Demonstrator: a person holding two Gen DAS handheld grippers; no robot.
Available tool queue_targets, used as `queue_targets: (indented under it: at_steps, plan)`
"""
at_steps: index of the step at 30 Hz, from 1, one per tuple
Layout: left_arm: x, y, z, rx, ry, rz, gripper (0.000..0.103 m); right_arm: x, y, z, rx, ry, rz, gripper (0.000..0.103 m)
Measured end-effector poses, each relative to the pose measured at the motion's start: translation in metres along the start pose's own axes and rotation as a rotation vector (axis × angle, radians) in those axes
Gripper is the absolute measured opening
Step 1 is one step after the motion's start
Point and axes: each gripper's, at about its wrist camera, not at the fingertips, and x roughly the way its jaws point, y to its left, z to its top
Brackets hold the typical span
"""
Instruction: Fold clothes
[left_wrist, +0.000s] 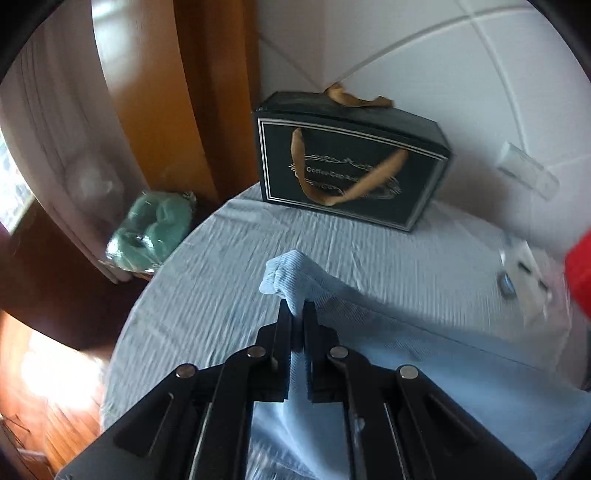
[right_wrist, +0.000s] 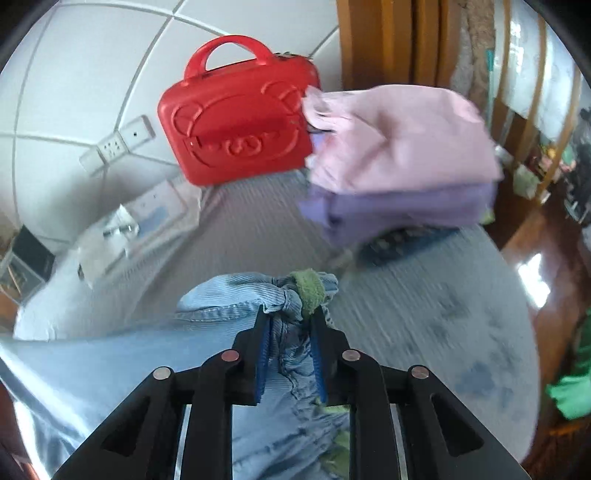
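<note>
A light blue ribbed garment (left_wrist: 388, 350) lies on the round table with a pale blue cloth (left_wrist: 207, 280). My left gripper (left_wrist: 296, 308) is shut on a bunched corner of the garment, lifted a little off the table. In the right wrist view my right gripper (right_wrist: 289, 316) is shut on another gathered edge of the same garment (right_wrist: 155, 354), which has a green trim (right_wrist: 308, 291) at the pinched spot. The garment stretches to the left below the fingers.
A dark gift bag with tan ribbon handles (left_wrist: 351, 166) stands at the table's back. A red hard case (right_wrist: 240, 114) stands by the tiled wall. A pink and purple folded stack (right_wrist: 402, 173) sits at the right. Small clear packets (right_wrist: 125, 232) lie near the wall.
</note>
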Motion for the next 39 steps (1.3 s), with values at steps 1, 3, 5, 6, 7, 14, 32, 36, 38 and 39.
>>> queue_targets:
  at_steps: [1,3,5,6,7,14,32,36,38,39]
  plan:
    - [0.017,0.003,0.005,-0.003,0.045,0.015,0.009,0.014,0.005,0.006,0.011,0.018,-0.001,0.040]
    - [0.035,0.003,0.004,-0.002,0.104,0.022,0.015,0.039,0.013,0.014,0.034,0.056,-0.004,0.044]
    - [0.043,0.004,-0.002,-0.004,0.133,0.007,0.022,0.047,0.017,0.010,0.056,0.077,0.015,0.044]
    - [0.043,0.008,-0.009,-0.009,0.141,0.002,0.028,0.047,0.016,0.003,0.060,0.086,0.016,0.046]
    - [0.043,0.012,-0.015,-0.013,0.150,-0.004,0.034,0.047,0.015,-0.003,0.064,0.095,0.017,0.048]
    - [0.032,0.047,-0.102,-0.035,0.274,-0.024,0.042,0.027,-0.024,-0.075,0.118,0.169,-0.015,0.055]
    - [0.041,0.031,-0.234,0.188,0.382,0.010,0.008,0.002,-0.095,-0.183,0.259,0.240,0.009,0.090]
    - [0.013,0.034,-0.196,0.175,0.234,0.109,0.004,0.008,-0.089,-0.192,0.262,0.264,0.011,0.090]
    - [0.001,0.047,-0.174,0.130,0.168,0.158,0.004,0.008,-0.087,-0.195,0.263,0.265,0.005,0.090]
    - [0.000,0.054,-0.164,0.112,0.150,0.175,0.004,0.008,-0.086,-0.196,0.265,0.266,0.005,0.090]
